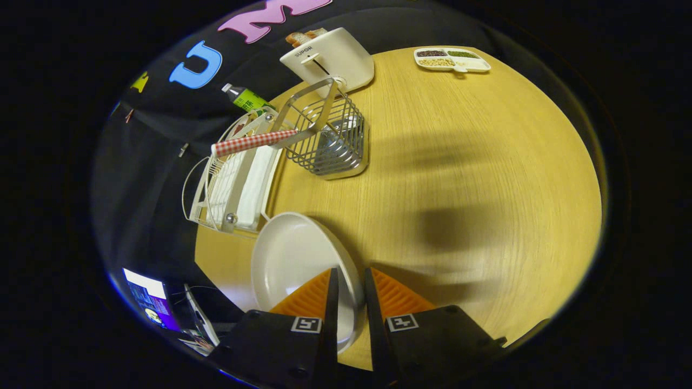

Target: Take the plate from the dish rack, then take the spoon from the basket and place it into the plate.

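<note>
A white round plate [292,259] sits between my fingers, its rim caught in the narrow gap, and my gripper [350,273] is shut on that rim. The plate is out of the white wire dish rack [227,178] and lies just in front of it, over the near left part of the wooden table [459,162]. I cannot tell whether it rests on the table. Beyond the rack stands a wire basket [332,143]. A spoon with a red-checked handle [254,142] leans out of the basket, over the rack.
A white toaster [330,56] with bread in it stands behind the basket, with a green-labelled bottle [246,98] beside it. A divided white tray [451,59] of grains is at the table's far side. A lit screen [146,300] sits below the table's edge.
</note>
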Motion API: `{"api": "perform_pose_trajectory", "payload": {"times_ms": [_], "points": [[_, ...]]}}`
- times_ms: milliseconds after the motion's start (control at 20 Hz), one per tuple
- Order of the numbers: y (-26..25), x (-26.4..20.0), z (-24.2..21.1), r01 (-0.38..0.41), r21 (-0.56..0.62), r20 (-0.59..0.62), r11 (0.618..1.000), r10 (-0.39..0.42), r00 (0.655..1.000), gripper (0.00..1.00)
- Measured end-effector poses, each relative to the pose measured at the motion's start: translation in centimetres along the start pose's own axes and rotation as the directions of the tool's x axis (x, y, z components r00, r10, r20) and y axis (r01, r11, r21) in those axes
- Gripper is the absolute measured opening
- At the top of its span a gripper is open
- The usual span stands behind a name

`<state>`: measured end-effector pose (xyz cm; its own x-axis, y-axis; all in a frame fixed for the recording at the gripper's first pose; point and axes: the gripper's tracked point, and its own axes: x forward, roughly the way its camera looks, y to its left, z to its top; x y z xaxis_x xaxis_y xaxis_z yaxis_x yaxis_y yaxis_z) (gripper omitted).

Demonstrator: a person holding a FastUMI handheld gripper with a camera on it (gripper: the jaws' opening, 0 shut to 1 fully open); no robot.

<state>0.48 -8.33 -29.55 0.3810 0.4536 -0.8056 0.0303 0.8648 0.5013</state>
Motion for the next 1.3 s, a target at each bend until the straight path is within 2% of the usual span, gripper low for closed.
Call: {"api": "perform_pose_trajectory", "payload": {"times_ms": [50, 100, 200, 250, 400, 550, 750, 950, 1050, 1300], "points": [[0.0, -0.2, 0.4, 0.005, -0.006, 0.025, 1.000, -0.004, 1.000, 0.46], [0.1, -0.6, 1.0, 0.006, -0.012, 0.057, 1.000, -0.006, 0.998, 0.59], [0.0, -1.4, 1.8, 0.050, -0.050, 0.112, 0.998, -0.044, 0.993, 0.93], [0.3, -2.0, 2.6, 0.063, -0.082, 0.151, 0.995, -0.051, 0.987, 0.98], [2.7, -4.0, 5.5, 0.092, -0.233, 0.292, 0.968, -0.021, 0.956, 0.99], [5.7, -5.6, 8.2, 0.125, -0.382, 0.407, 0.916, 0.045, 0.912, 0.99], [8.8, -5.5, 10.1, 0.149, -0.517, 0.461, 0.843, 0.127, 0.878, 0.99], [9.8, -2.8, 11.6, 0.187, -0.587, 0.467, 0.787, 0.141, 0.873, 0.99], [9.6, -1.2, 12.5, 0.213, -0.600, 0.471, 0.771, 0.125, 0.873, 0.99], [9.1, 1.4, 14.7, 0.240, -0.580, 0.496, 0.778, 0.104, 0.862, 0.97]]}}
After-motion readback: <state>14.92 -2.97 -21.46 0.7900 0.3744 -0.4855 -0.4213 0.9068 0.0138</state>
